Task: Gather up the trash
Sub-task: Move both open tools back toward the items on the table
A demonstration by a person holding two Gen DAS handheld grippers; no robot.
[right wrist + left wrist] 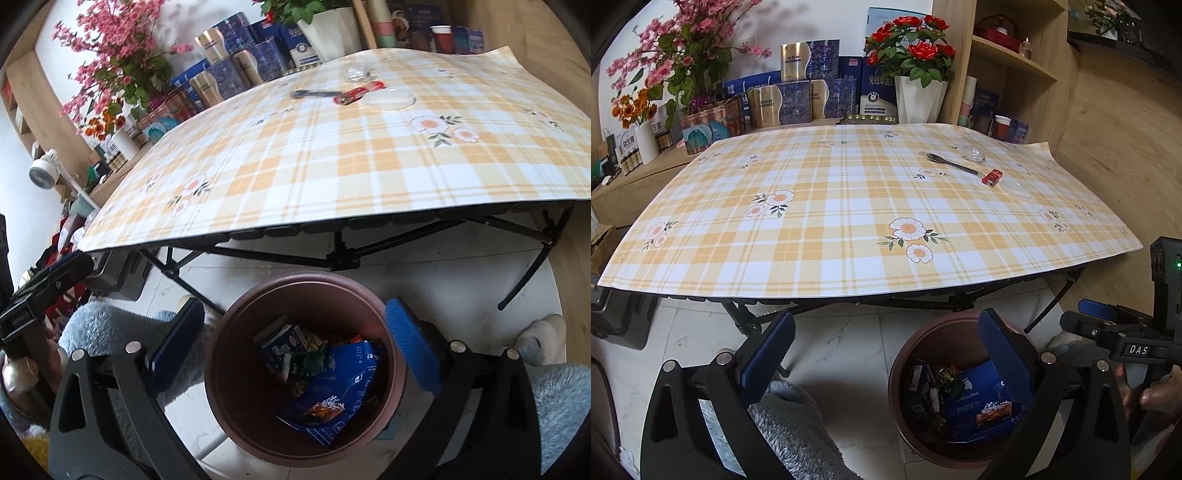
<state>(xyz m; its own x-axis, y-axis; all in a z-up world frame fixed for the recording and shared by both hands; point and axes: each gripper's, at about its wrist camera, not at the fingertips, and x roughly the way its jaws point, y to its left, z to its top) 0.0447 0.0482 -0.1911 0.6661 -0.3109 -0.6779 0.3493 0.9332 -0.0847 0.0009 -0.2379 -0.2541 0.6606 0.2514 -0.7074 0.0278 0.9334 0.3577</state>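
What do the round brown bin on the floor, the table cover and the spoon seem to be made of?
Bin: probably plastic, with a smooth matte brown wall and a thin even rim.
Table cover: likely vinyl or oilcloth; the printed plaid with flowers lies stiff and its far corner curls up.
Spoon: seems metal, dark grey with a dull shine, though it is too small to be sure.

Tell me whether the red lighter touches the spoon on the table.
Apart. The left wrist view shows plaid cloth between the red lighter and the spoon handle's tip.
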